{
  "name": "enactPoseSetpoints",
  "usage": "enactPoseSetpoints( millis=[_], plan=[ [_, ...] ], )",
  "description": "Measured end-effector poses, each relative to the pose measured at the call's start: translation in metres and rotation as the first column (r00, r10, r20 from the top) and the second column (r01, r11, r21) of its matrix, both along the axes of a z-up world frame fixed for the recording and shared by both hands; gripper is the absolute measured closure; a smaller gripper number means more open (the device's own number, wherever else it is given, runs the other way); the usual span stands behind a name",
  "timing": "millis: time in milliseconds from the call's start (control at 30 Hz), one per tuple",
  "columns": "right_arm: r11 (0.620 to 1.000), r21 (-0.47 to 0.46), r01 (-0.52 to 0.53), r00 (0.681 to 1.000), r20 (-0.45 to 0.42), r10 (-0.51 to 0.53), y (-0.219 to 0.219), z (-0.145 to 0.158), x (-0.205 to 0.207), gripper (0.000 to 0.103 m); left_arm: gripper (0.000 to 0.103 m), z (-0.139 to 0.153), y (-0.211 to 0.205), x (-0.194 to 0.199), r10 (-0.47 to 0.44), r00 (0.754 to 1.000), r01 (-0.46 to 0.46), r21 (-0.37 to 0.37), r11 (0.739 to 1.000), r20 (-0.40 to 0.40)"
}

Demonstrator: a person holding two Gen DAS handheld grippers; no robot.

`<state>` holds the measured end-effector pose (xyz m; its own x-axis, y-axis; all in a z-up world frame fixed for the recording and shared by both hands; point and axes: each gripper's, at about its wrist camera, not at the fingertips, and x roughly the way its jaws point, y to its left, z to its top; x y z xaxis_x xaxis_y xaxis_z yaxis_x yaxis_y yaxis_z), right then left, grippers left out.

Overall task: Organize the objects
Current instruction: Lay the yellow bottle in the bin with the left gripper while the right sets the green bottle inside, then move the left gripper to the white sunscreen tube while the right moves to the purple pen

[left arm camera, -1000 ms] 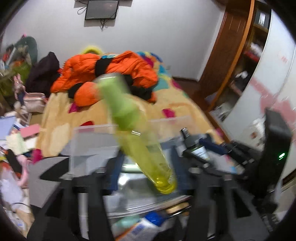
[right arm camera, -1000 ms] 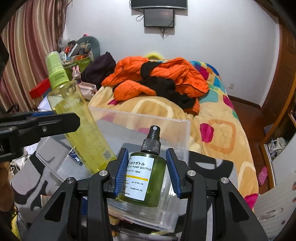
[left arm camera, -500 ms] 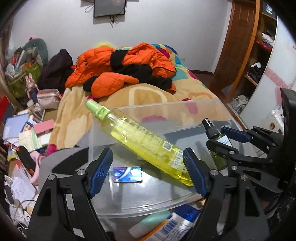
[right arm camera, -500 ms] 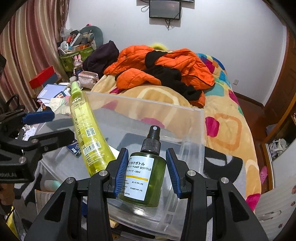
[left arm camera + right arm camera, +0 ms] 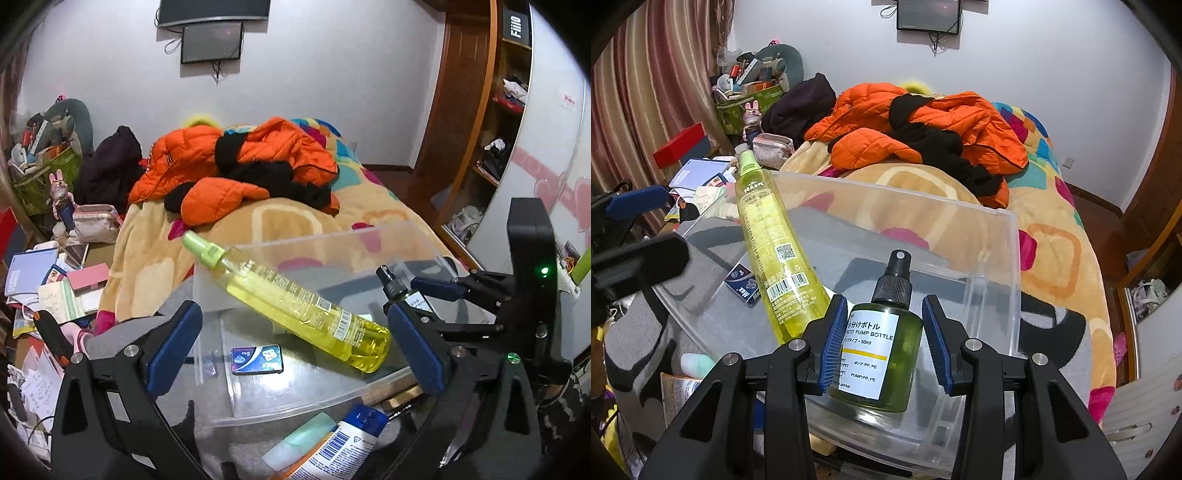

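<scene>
Nearest in the right wrist view, the right tool (image 5: 884,341) has its blue pads on either side of a small green pump bottle (image 5: 882,354) with a black spray cap and a white label. Slight gaps show between the pads and the glass, so whether it is truly clamped or only bracketed cannot be told. The bottle stands upright over the near rim of the clear plastic bin (image 5: 993,266).

In the left wrist view the left tool (image 5: 295,343) is spread wide, its pads well apart and touching nothing. Just beside the bin's near rim, outside it, lie a white and blue tube (image 5: 332,446) and a pale mint container (image 5: 295,439).

Inside the bin, a long yellow spray bottle (image 5: 295,306) lies tilted: its base rests on the bin floor toward the near right, and its light green cap (image 5: 201,247) leans on the far left wall, poking above the rim. On the bin floor just left of the bottle's base sits a small dark blue packet (image 5: 256,360). The bin itself rests on a grey and black cloth (image 5: 635,332).

Beyond the bin stretches a bed with a colourful patterned blanket (image 5: 1052,236), carrying an orange puffer jacket (image 5: 229,162) tangled with black clothing. Left of the bed are scattered books and papers (image 5: 40,273). On the far white wall hangs a dark screen (image 5: 212,42).
</scene>
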<state>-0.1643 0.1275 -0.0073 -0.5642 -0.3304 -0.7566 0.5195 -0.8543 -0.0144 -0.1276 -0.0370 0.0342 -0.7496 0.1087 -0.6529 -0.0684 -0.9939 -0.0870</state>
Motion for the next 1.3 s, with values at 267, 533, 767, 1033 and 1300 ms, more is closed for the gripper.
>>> enactPoseSetpoints(
  millis=[267,533,767,1033,1300],
  plan=[
    [1.0,0.004,-0.017,1.0,0.001,0.017,0.0,0.004,0.006,0.064,0.001,0.01,0.002,0.014,0.041,0.999,-0.042,-0.06,0.997,-0.032],
    [1.0,-0.013,-0.02,1.0,0.009,0.02,-0.002,0.011,0.01,0.064,0.001,0.017,-0.009,0.03,0.041,0.999,-0.042,-0.042,0.998,-0.022],
    [0.999,-0.042,0.008,0.999,-0.053,-0.01,0.018,0.038,0.038,0.046,0.001,0.027,-0.015,0.049,0.018,0.999,-0.018,0.006,1.0,-0.045],
    [0.997,-0.062,0.041,0.993,-0.111,-0.047,0.046,0.06,0.081,0.025,0.001,0.018,-0.015,0.065,-0.011,1.0,0.011,0.037,0.999,-0.005],
    [0.993,-0.035,0.109,0.993,-0.039,-0.11,0.065,0.031,0.103,0.025,0.001,-0.022,0.007,0.078,-0.071,0.994,0.071,0.003,0.997,0.083]
  ],
)
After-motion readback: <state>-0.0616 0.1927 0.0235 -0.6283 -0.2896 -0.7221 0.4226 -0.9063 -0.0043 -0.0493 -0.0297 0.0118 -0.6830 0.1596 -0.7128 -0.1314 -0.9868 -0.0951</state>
